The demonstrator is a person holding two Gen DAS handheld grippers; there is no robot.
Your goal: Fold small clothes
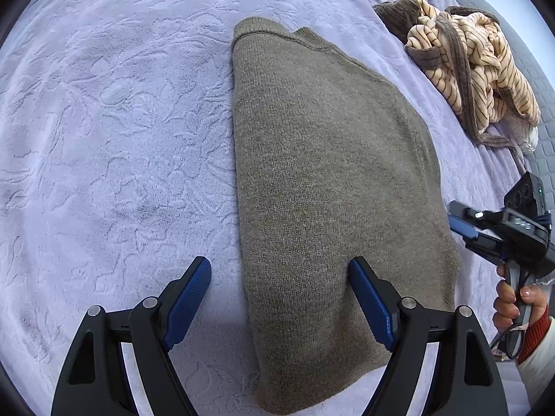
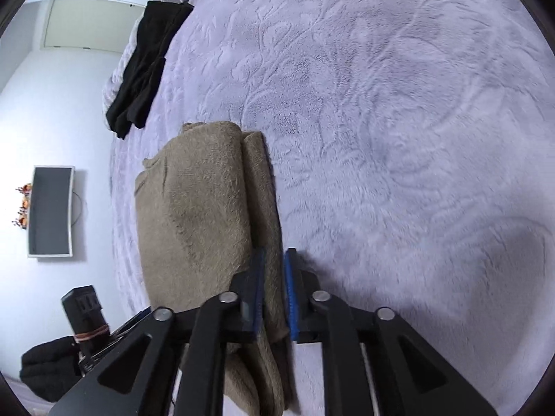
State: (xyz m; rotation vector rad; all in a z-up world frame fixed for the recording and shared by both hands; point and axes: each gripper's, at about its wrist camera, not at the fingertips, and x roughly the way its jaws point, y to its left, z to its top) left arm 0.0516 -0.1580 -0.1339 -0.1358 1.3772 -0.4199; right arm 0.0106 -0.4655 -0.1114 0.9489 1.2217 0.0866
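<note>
Lower centre, left gripper (image 1: 279, 298): fingers wide apart, straddling the jumper (image 1: 333, 187) edge.
Right gripper (image 2: 274, 291): fingers half-parted around the jumper's edge, seemingly unclamped.
Risk: fold springs open.

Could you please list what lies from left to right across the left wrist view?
Lilac blanket → brown sweater → striped garment → right gripper, held by a hand at the right edge.
</note>
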